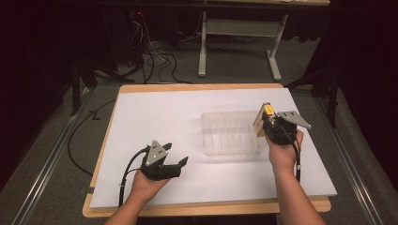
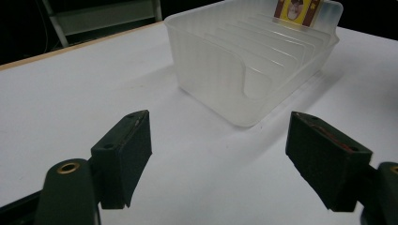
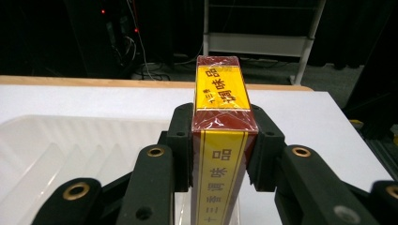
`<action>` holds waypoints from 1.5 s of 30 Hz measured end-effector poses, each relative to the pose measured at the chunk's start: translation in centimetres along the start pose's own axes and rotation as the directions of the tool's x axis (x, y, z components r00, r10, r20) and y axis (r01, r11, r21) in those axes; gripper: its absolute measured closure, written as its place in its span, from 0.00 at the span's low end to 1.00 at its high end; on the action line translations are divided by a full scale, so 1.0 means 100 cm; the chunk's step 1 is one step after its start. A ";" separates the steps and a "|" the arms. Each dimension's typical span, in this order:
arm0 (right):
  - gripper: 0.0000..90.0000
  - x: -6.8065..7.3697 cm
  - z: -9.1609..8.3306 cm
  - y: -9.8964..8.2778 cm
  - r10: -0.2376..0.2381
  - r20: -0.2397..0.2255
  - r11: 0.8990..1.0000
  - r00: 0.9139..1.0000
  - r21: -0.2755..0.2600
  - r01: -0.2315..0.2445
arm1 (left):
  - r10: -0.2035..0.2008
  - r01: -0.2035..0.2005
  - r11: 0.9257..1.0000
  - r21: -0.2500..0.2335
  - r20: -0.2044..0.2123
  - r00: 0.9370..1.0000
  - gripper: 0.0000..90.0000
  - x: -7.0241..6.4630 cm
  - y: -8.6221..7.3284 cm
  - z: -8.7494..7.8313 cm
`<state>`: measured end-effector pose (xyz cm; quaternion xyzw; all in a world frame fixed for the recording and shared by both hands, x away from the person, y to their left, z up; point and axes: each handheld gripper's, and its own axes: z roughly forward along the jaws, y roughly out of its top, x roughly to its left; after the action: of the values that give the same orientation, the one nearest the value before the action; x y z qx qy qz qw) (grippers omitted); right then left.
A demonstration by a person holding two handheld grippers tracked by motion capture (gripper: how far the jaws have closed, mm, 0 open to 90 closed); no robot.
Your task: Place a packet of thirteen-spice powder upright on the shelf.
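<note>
Right tool clenched on red-yellow box, held above right end of clear slotted bin. Box not yet slotted. Left tool released, idle near tabletop front edge.

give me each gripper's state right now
left gripper: open, holding nothing, resting on the white table.
right gripper: closed on a red and yellow box beside the clear slotted tray.

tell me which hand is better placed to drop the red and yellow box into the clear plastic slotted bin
Right. The right gripper is already shut on the red and yellow box at the clear plastic slotted bin's right edge. The left gripper is open, empty and well short of it.
</note>
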<state>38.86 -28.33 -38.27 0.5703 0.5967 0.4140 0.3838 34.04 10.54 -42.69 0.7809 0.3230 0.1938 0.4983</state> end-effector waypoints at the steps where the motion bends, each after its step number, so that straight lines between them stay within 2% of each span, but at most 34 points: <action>1: 0.75 0.000 0.001 -0.001 0.001 -0.002 1.000 1.000 -0.001 -0.001 | 0.001 -0.001 1.000 0.001 0.001 1.000 0.26 0.000 0.000 0.000; 9: 0.75 0.001 0.008 -0.009 -0.002 0.004 1.000 1.000 0.014 0.002 | 0.010 -0.010 1.000 0.004 0.000 1.000 0.26 -0.002 0.000 0.001; 17: 0.75 0.000 0.013 -0.017 0.019 0.003 0.999 1.000 0.026 -0.019 | 0.023 -0.023 1.000 0.012 0.000 1.000 0.26 -0.003 -0.001 0.001; 45: 0.75 0.009 0.023 -0.031 -0.027 0.018 0.998 0.999 0.061 0.026 | 0.030 -0.030 1.000 0.007 0.011 1.000 0.27 -0.005 -0.001 0.001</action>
<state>39.84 -27.32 -42.03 0.5778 0.6127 0.3852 0.3774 33.73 10.13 -42.85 0.7885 0.3094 0.1958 0.4942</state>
